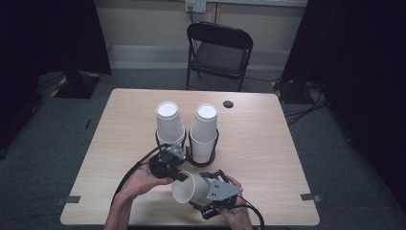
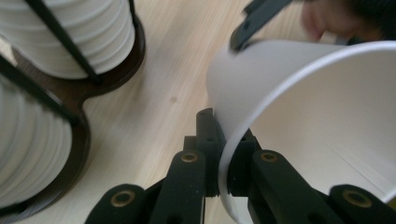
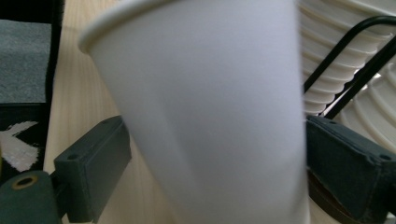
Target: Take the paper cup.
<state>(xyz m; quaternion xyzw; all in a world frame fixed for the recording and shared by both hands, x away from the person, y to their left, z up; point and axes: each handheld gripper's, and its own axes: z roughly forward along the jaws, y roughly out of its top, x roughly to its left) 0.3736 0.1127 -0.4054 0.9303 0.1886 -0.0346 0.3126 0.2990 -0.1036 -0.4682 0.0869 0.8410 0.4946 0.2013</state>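
The pale wooden bench [image 1: 268,143] carries a dark wire holder [image 1: 210,160] with two stacks of white paper cups [image 1: 205,127] standing mouth-down at its middle; a black folding chair [image 1: 218,50] stands on the floor beyond the far edge.

Near the front edge, a single loose paper cup [image 1: 187,188] lies on its side just above the bench, mouth toward the near left, held between both tools. The left hand-held gripper [image 2: 223,161] is closed tight on the cup's rim, one jaw inside the mouth and one outside. The right hand-held gripper [image 3: 210,158] straddles the cup's body from the right: one pad touches the wall on one side, while a sliver of bench shows between the other pad and the cup, so its jaws stand apart, not yet pressing.

Risks, as I judge them: the thin rim could crease or tear under the left pinch if the two hands pull in different directions, and if the right jaws close hard on the soft wall the cup could buckle. A swing toward the far side could also knock the nearby stacks, which stand close behind.

The cup's closed end is hidden behind the right gripper's grey plate [image 1: 221,190] in the high view, and the right gripper view is blurred.
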